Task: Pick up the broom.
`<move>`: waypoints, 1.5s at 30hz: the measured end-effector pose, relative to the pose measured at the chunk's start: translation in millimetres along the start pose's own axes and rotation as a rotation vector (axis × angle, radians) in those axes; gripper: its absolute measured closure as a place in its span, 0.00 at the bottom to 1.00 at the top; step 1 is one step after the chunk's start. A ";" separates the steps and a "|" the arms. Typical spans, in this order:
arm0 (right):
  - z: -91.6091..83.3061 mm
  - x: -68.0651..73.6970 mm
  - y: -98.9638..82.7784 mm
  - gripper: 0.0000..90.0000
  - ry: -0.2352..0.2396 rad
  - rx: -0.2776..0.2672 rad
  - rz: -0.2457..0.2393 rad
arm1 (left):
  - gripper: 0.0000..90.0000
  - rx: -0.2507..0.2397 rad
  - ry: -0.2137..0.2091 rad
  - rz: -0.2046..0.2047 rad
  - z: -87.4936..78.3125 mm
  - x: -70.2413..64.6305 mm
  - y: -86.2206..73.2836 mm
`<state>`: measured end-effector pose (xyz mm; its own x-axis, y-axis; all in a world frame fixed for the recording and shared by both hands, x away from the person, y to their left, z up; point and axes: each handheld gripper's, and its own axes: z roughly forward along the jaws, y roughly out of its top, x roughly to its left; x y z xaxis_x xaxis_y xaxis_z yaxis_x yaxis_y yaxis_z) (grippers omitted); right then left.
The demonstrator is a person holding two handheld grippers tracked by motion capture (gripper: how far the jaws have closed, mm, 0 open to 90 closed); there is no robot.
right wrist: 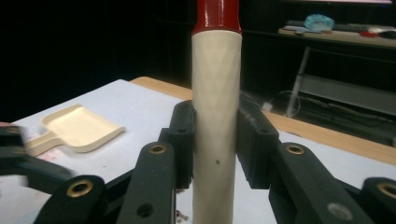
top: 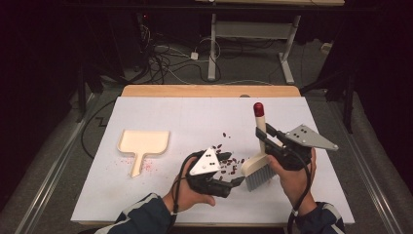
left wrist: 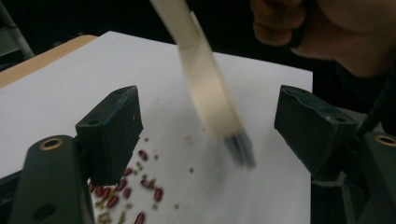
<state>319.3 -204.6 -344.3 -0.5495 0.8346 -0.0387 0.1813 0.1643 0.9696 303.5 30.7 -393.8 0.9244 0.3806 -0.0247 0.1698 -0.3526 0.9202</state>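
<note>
At the left of the high view the dustpan (top: 144, 144) lies flat on the table (top: 146, 195), mouth toward the top of the frame, handle toward me, with a faint pink scatter beside the handle. It sits well apart from everything else.

Near the centre, my left claw (top: 233, 182) is released; in the left claw view its jaws stand wide with nothing between them, and the beans (left wrist: 133, 186) lie on the sheet just below the left jaw. In the high view the beans (top: 229, 163) spread from just above that claw up toward the middle of the table, a few stragglers farther up.

Right of centre, my right claw (top: 263, 139) is clenched on the brush (top: 258, 161), the jaws pressing its pale handle from both sides below the red cap (right wrist: 217, 14). The brush stands nearly upright, bristles (top: 258, 179) down at the table just right of the beans.

I judge I am about to sweep the beans left toward the dustpan. The risks as I see them: the pan is far off, so a long stroke could fling beans across the sheet or off its edge; my open left claw sits close to the bristles and could block the stroke; and the round handle could twist in my grip if I press hard.
</note>
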 end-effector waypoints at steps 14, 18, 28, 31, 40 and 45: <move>-5.1 39.8 4.1 0.78 0.071 -0.061 -0.081 | 0.61 0.027 -0.035 -0.033 20.4 11.6 -6.6; -6.7 41.0 4.2 0.77 0.084 -0.065 -0.085 | 0.69 0.056 -0.053 -0.024 15.6 17.1 -6.3; -8.8 25.0 6.8 0.57 0.380 0.027 -0.210 | 0.73 0.205 -0.107 0.153 -22.0 27.0 -7.1; -3.0 23.3 2.6 0.51 0.480 0.090 -0.260 | 0.73 0.247 -0.111 0.185 -31.6 27.7 -15.2; 27.6 40.4 -28.9 0.43 0.631 0.336 -0.418 | 0.73 0.245 -0.175 0.207 -60.8 28.2 -29.4; 38.2 58.2 -41.0 0.61 0.742 0.400 -0.471 | 0.73 0.235 -0.230 0.229 -61.9 24.6 -32.1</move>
<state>311.0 -142.6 -395.5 -0.9876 0.1150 -0.1069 -0.0004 0.6788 0.7343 299.7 104.3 -399.8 0.9952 0.0773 0.0597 -0.0011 -0.6021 0.7984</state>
